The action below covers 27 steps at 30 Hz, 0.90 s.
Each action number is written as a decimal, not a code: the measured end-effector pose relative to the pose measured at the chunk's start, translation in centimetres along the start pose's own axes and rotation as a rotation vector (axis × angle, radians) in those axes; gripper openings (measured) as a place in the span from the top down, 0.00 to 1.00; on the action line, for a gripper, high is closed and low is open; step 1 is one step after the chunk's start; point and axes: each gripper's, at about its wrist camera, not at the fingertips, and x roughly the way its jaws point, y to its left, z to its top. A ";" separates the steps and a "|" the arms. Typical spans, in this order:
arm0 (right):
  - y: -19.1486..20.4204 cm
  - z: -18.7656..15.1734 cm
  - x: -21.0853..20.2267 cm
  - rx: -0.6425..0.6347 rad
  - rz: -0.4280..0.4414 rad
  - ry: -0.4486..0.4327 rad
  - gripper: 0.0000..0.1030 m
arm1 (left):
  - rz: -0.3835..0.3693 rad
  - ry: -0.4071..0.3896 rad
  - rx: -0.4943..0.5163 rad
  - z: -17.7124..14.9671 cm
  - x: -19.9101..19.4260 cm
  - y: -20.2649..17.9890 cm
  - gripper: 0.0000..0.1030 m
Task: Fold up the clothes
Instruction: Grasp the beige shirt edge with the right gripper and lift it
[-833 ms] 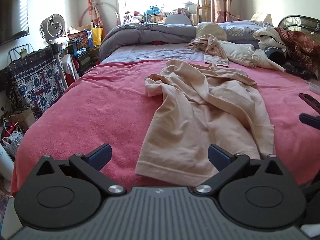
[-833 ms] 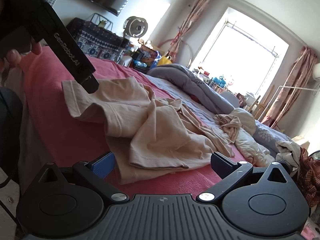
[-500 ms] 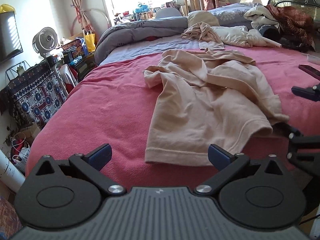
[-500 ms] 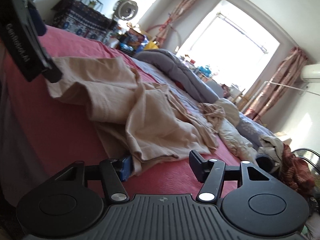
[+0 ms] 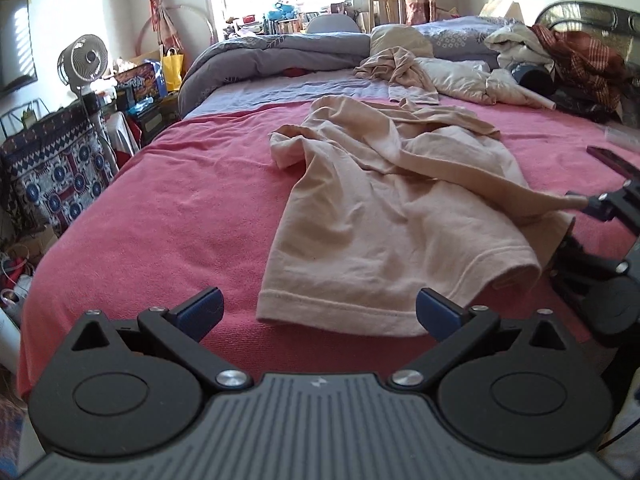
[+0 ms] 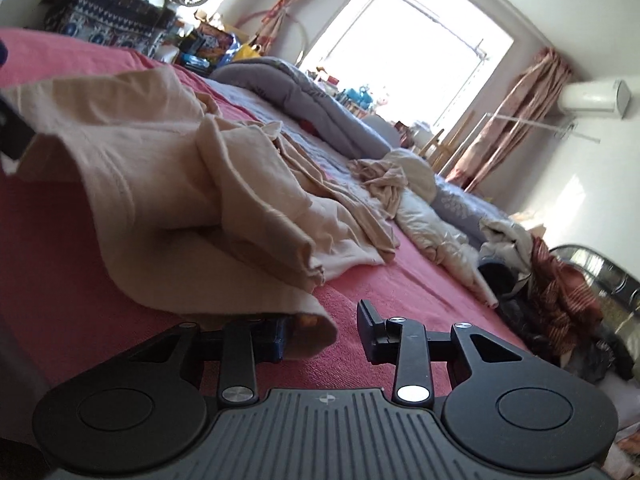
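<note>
A beige shirt (image 5: 380, 208) lies crumpled on the pink blanket (image 5: 180, 220), its hem toward me. My left gripper (image 5: 318, 310) is open and hovers just short of the hem's left part, with nothing between its fingers. In the right wrist view the shirt (image 6: 140, 168) fills the left half. My right gripper (image 6: 322, 336) is half closed at the hem's right corner. Cloth drapes over its left finger, and a gap remains before its right finger (image 6: 370, 328). The left wrist view shows the right gripper (image 5: 576, 226) at the shirt's right edge.
A second beige garment (image 5: 396, 68) and cream cloth (image 5: 460, 80) lie behind the shirt, before a grey duvet (image 5: 280, 56). Plaid clothes (image 5: 580, 56) are piled at the back right. A dark flat object (image 5: 608, 158) rests on the blanket at right. A fan (image 5: 84, 60) stands left of the bed.
The right gripper has slid in low under the hem's corner and its jaws have narrowed from wide open. The left gripper has stayed open while its view shifted slightly.
</note>
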 end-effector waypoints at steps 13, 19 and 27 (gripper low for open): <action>-4.1 1.3 -1.8 0.109 0.062 0.005 0.95 | 0.012 -0.013 0.013 -0.1 -0.7 0.4 0.00; -9.0 2.6 -2.8 0.215 -0.002 -0.026 0.95 | -0.022 -0.047 0.177 -0.3 -0.8 -2.2 0.00; -14.2 3.4 -3.2 0.306 -0.104 -0.054 0.95 | 0.022 -0.098 0.327 0.3 0.2 -5.3 0.00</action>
